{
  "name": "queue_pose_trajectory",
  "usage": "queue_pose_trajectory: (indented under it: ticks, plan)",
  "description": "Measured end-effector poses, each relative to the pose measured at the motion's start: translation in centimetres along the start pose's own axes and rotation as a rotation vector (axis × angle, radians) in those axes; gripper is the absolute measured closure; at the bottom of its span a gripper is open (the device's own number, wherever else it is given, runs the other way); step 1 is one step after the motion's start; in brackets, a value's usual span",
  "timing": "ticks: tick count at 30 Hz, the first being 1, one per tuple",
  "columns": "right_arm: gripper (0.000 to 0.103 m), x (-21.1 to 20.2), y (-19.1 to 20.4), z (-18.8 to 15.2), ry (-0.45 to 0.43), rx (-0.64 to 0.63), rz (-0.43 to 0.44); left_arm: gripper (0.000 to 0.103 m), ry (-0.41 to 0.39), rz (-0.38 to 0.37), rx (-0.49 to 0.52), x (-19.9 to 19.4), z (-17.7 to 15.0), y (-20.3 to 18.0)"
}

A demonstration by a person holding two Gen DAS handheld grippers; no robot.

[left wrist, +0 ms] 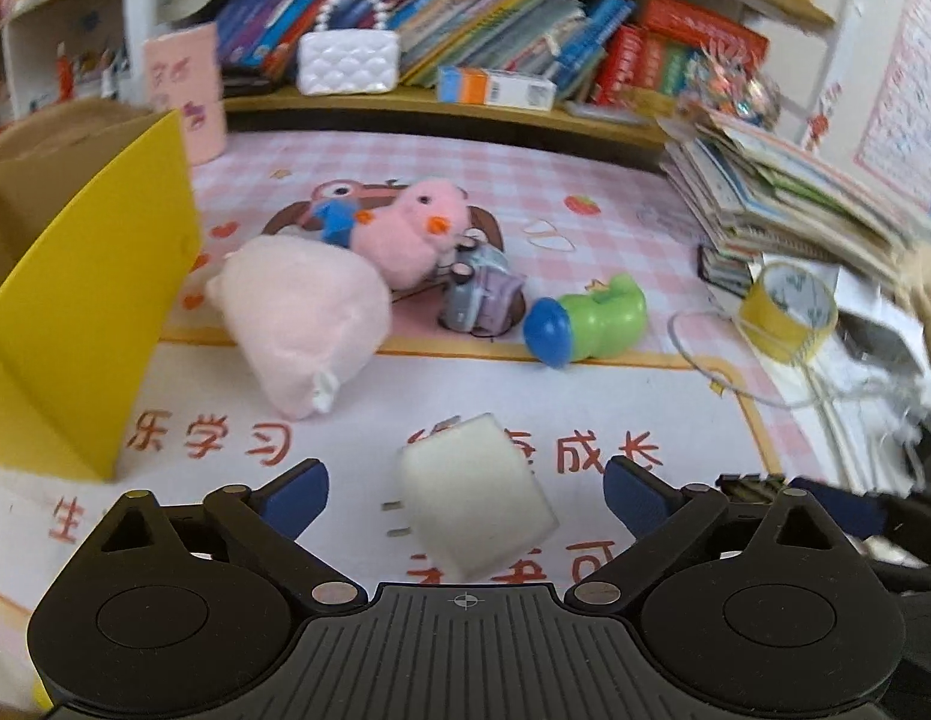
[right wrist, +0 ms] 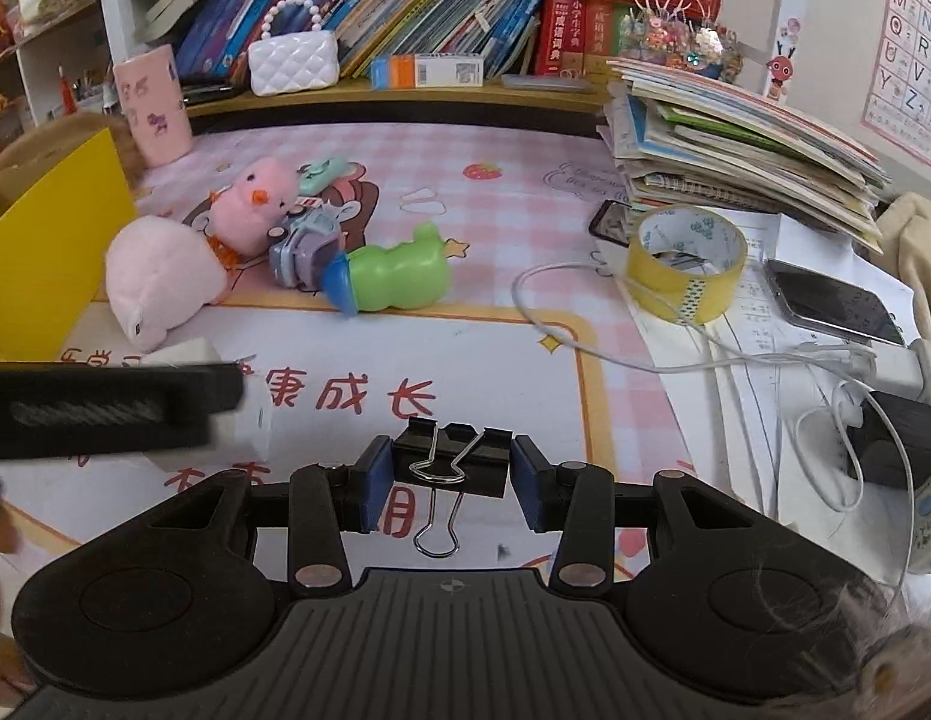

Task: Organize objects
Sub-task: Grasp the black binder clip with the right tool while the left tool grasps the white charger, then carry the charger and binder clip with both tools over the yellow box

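Note:
My left gripper is open, its blue pads either side of a white charger plug lying on the mat, not touching it. My right gripper is shut on a black binder clip, its wire handles pointing toward me. The left gripper's finger crosses the right wrist view, covering most of the plug. Farther back lie a pale pink plush, a pink chick plush, a grey-purple toy car and a green toy with a blue cap.
A yellow box stands at the left. A yellow tape roll, white cable, phone and book stack crowd the right. A pink cup and a shelf with books and a white purse stand behind.

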State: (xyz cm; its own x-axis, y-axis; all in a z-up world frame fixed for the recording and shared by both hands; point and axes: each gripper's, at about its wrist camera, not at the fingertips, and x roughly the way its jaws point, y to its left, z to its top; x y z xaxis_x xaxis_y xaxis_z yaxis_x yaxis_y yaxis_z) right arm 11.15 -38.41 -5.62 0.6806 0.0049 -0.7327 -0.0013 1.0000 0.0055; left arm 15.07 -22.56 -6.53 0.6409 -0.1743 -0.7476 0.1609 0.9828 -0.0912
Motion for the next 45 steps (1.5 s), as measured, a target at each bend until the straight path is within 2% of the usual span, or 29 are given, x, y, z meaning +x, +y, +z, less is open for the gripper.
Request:
queue_pose_trajectory:
  ticks: [1,2,3,6,14,21,26,37,45]
  plan:
    - [0.064,0.0,-0.1,0.0,0.001,0.001,0.005,0.013,0.005,0.007,0.015,0.3,-0.1,-0.2]
    - [0.064,0.0,0.0,-0.1,0.006,-0.001,0.008,0.024,0.012,0.008,0.014,0.6,-0.2,-0.2]
    - [0.064,0.1,0.0,-0.1,0.011,-0.002,0.012,0.046,0.025,0.012,0.009,0.8,-0.2,-0.2]
    - [0.064,-0.2,0.3,-0.1,0.002,-0.012,0.020,0.055,0.023,-0.005,-0.007,0.3,-0.2,0.3]
    - [0.064,-0.8,1.3,0.4,-0.027,-0.010,0.050,0.058,-0.061,-0.024,-0.061,-3.3,0.3,2.6]
    - [0.064,-1.5,4.9,0.2,-0.026,-0.054,0.088,0.058,-0.090,-0.013,-0.083,-5.9,-0.5,6.0]
    - [0.064,-2.5,9.0,-0.4,-0.038,-0.083,0.106,0.058,-0.107,-0.004,-0.090,-8.1,-1.7,9.7]
    - [0.064,-5.5,21.5,-3.3,-0.049,-0.130,0.133,0.059,-0.131,0.042,-0.138,-14.0,-5.5,21.4]
    - [0.064,-7.0,28.7,-6.4,-0.051,-0.082,0.138,0.059,-0.134,0.044,-0.094,-16.8,-8.2,26.8]
